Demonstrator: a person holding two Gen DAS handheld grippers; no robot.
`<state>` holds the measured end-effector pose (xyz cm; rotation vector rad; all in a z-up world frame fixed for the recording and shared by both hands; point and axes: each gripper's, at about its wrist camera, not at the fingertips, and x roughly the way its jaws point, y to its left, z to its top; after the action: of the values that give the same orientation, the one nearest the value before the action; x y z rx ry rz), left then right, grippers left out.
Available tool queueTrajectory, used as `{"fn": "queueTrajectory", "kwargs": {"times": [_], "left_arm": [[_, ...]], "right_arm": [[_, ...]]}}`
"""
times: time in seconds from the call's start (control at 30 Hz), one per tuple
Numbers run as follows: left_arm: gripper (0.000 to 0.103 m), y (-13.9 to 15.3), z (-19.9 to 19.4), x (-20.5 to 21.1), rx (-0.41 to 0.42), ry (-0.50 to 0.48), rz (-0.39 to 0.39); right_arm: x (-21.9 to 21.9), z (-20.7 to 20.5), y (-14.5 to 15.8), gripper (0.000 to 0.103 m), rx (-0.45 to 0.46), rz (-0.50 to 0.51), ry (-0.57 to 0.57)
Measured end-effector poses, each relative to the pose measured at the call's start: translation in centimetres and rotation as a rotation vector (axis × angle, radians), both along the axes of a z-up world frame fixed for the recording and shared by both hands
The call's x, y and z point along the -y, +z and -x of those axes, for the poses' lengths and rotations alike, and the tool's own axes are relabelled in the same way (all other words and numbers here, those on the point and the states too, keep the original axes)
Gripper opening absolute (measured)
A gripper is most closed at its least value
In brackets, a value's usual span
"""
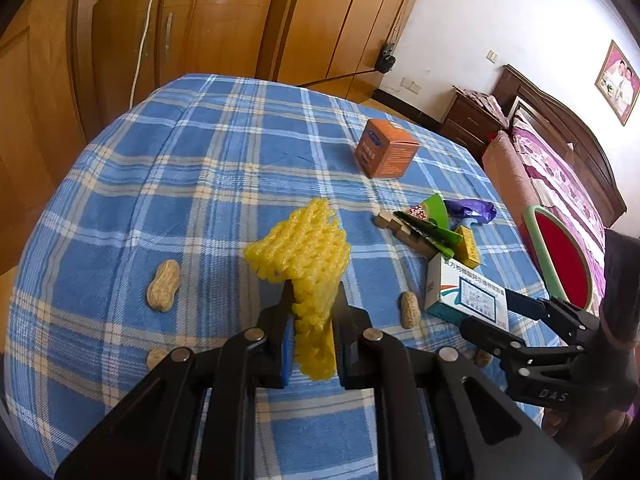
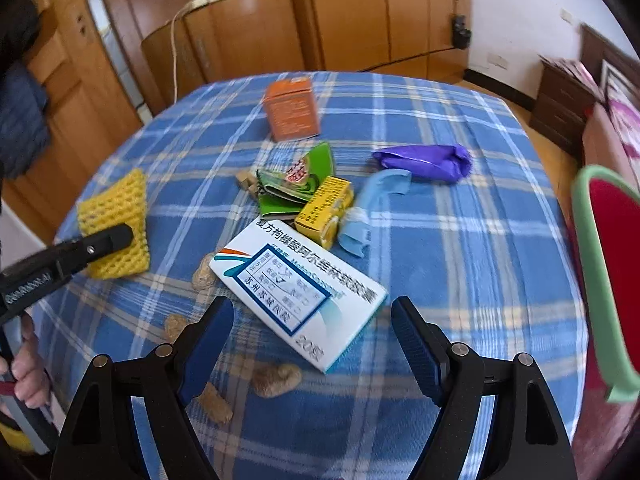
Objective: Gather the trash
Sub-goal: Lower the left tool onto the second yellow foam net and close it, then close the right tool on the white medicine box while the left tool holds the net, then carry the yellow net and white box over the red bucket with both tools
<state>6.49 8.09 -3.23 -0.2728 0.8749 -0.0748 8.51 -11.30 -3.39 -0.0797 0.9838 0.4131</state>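
My left gripper [image 1: 312, 300] is shut on a yellow foam net [image 1: 306, 256] and holds it over the blue plaid table; the net also shows in the right wrist view [image 2: 116, 220]. My right gripper [image 2: 312, 316] is open, its jaws on either side of a white and teal medicine box [image 2: 300, 284], which also shows in the left wrist view [image 1: 460, 292]. Behind the box lie a small yellow box [image 2: 324, 208], a green wrapper [image 2: 296, 184], a light blue wrapper [image 2: 368, 208] and a purple bag [image 2: 424, 160].
An orange box [image 1: 384, 148] stands farther back on the plaid tablecloth [image 1: 180, 184]. Several peanuts lie near the front, one [image 1: 164, 284] at the left and one [image 1: 410, 308] by the white box. A red bin with a green rim [image 2: 612, 272] stands at the table's right edge.
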Motion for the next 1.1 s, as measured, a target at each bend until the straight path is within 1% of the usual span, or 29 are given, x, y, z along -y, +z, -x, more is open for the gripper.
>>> {"fn": "queueTrajectory", "kwargs": {"times": [0.07, 0.13, 0.17, 0.2, 0.33, 0.5, 0.63, 0.83, 1.1], "left_arm": [[0.015, -0.1, 0.0, -0.1, -0.001, 0.001, 0.001], [0.015, -0.1, 0.0, -0.1, -0.003, 0.001, -0.001], [0.015, -0.2, 0.1, -0.1, -0.003, 0.001, -0.002], [0.015, -0.2, 0.1, -0.1, -0.005, 0.0, -0.003], [0.015, -0.1, 0.2, 0.1, -0.003, -0.007, -0.005], [0.015, 0.3, 0.3, 0.6, 0.005, -0.017, -0.003], [0.015, 0.9, 0.5, 1.2, 0.017, -0.033, 0.003], [0.015, 2.0, 0.6, 2.7, 0.036, -0.08, 0.016], [0.015, 3.7, 0.1, 5.9, 0.049, -0.176, 0.041]], "right_arm": [[-0.5, -0.3, -0.4, 0.082, -0.01, 0.039, 0.016], [-0.9, -0.4, -0.6, 0.082, -0.001, 0.053, 0.02], [-0.9, -0.3, -0.6, 0.08, 0.006, 0.054, 0.018], [-0.9, -0.1, -0.7, 0.077, 0.011, 0.043, 0.015], [-0.9, 0.3, -0.7, 0.073, 0.031, 0.038, 0.013], [-0.2, 1.5, -0.2, 0.073, 0.051, -0.003, -0.012], [1.0, 2.4, 1.0, 0.073, 0.083, -0.054, -0.062], [4.0, 3.6, 2.6, 0.073, 0.116, -0.135, -0.18], [8.3, 5.0, 4.7, 0.073, 0.171, -0.158, -0.318]]}}
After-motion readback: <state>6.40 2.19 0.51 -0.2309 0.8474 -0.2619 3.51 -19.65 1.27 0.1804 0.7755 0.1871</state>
